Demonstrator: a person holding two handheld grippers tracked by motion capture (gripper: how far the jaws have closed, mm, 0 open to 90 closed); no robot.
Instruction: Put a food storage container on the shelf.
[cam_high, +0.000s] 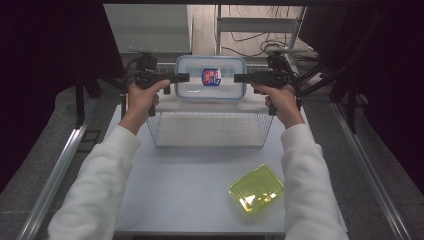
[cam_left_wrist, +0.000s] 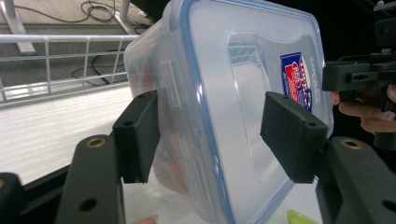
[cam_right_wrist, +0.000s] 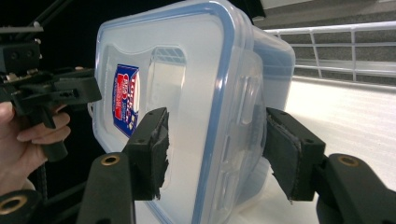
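A clear plastic container (cam_high: 210, 91) with a blue-rimmed lid and a red-and-blue label stands on edge beyond the wire basket, its lid facing me. My left gripper (cam_high: 182, 77) reaches its left side and my right gripper (cam_high: 240, 77) its right side. In the left gripper view the container (cam_left_wrist: 233, 56) sits between the jaws of the left gripper (cam_left_wrist: 210, 135), one pad on the lid and one on the body. In the right gripper view the right gripper (cam_right_wrist: 215, 149) clasps the container (cam_right_wrist: 187, 60) the same way. Each is shut on it.
A white wire basket (cam_high: 210, 145) stands on the white table (cam_high: 175, 190) just in front of the container. A yellow-green lidded box (cam_high: 256, 189) lies at the near right. White railing and cables run behind the table; dark curtains flank it.
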